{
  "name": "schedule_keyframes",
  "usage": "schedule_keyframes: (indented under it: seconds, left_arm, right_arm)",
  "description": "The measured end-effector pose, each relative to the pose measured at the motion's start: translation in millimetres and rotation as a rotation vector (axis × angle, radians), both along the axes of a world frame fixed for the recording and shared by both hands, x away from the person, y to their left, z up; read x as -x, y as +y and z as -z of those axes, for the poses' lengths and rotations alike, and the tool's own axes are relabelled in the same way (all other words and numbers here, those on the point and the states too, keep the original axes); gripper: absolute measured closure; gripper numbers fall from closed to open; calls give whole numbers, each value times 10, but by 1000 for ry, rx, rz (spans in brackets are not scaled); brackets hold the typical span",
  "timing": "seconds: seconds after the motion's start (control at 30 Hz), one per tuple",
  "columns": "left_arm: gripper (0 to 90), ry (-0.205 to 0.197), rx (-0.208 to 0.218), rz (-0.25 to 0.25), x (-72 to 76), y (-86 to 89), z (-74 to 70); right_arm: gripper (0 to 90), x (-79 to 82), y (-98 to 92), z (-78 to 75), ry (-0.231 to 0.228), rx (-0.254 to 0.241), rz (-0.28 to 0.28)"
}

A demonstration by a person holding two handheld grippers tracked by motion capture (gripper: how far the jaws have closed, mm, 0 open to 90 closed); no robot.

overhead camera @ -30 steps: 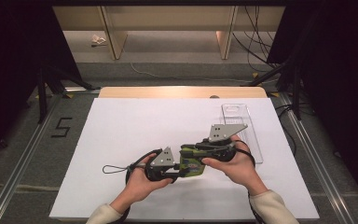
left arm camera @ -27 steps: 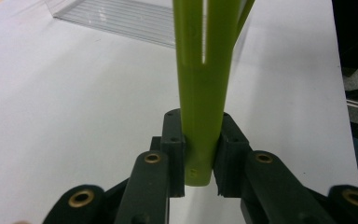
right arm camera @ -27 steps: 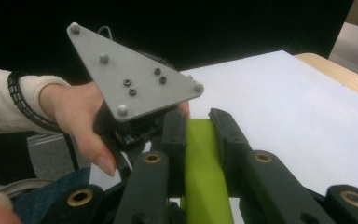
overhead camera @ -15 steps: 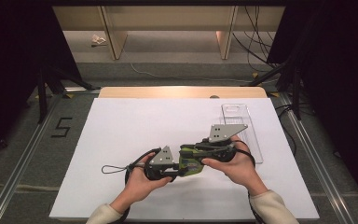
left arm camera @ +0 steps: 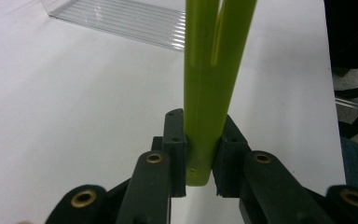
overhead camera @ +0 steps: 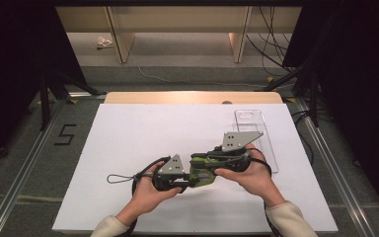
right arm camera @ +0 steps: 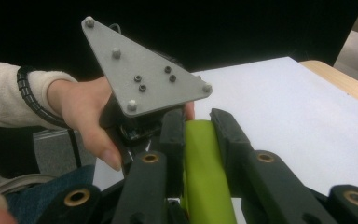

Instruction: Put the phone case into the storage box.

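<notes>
Green tongs (left arm camera: 212, 88) are held between the two grippers, low over the near middle of the white tabletop (overhead camera: 143, 133): the left gripper (left arm camera: 199, 158) has its jaws pressed on the joined end, and the right gripper (right arm camera: 198, 135) has its jaws closed on the same green body from the other side. Farther back, near the right edge, a clear plastic tray (overhead camera: 256, 129) lies flat on the tabletop.

A lab recording bay: white table (overhead camera: 128, 148), black curtains (overhead camera: 15, 74), floor rails (overhead camera: 24, 173), loose cables (overhead camera: 271, 29).
</notes>
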State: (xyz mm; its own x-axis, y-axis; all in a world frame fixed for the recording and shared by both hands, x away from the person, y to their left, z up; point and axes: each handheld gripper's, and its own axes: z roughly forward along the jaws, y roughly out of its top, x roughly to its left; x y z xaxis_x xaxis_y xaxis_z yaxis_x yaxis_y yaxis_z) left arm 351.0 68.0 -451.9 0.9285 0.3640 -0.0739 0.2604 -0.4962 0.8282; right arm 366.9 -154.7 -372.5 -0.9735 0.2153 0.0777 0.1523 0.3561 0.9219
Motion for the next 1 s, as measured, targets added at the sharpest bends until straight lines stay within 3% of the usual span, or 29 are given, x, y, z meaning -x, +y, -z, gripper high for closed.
schedule_keyframes:
  seconds: [0.2,0.27,0.3,0.4,0.5,0.73,1.0]
  left_arm:
    - [777,11,0,-7,1,2,-9]
    - [777,12,-6,-19,0,4,-5]
    - [777,14,-5,-29,-6,10,1]
    - [776,16,2,-77,-16,28,8]
    - [776,30,13,-134,-16,39,-6]
    - [774,36,15,-261,-10,66,-39]
    - [774,54,36,-371,-35,139,-41]
  right_arm:
    - [667,-6,-12,2,-18,5,18]
    - [546,-9,-23,3,-35,2,43]
    - [417,-12,-25,5,-60,-8,81]
    - [262,-20,-30,12,-84,-28,136]
    - [180,-23,-21,30,-92,-44,184]
    - [100,-18,1,68,-111,-94,287]
    - [19,-51,21,169,-119,-108,380]
